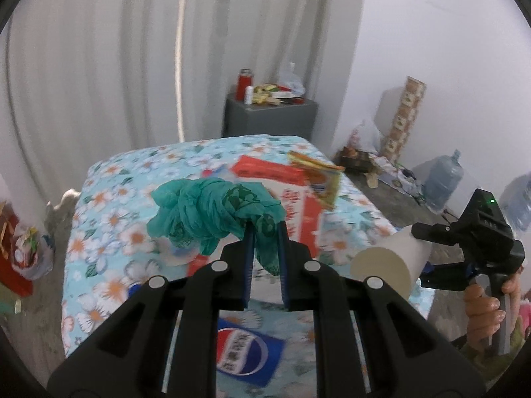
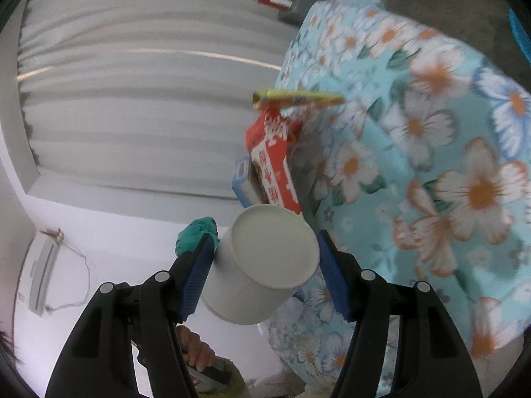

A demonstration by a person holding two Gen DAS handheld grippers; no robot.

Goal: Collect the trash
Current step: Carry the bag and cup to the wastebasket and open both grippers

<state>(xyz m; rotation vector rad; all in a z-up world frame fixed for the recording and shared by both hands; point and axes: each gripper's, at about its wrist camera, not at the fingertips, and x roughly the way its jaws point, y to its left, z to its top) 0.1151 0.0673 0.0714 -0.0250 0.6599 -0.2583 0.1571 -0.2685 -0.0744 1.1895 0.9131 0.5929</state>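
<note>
Two pieces of trash were already off the bed (image 1: 109,179): the left gripper (image 1: 265,232) pinched a crumpled green plastic bag (image 1: 205,212), and the right gripper (image 2: 264,258) clamped a white paper cup (image 2: 262,265) sideways, probably for carrying away. A red carton (image 1: 298,195), a yellow wrapper (image 1: 318,172) and a blue Pepsi-logo pack (image 1: 245,351) lay near the bed's right edge; the carton's white lettering was unreadable.

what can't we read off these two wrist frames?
- Left wrist view: the Pepsi wrapper is partly covered by the left hand-held gripper, which is shut on a green bag.
- Right wrist view: the paper cup shows only its base; contents unseen.
- Nightstand clutter: too small, blurred.
</note>
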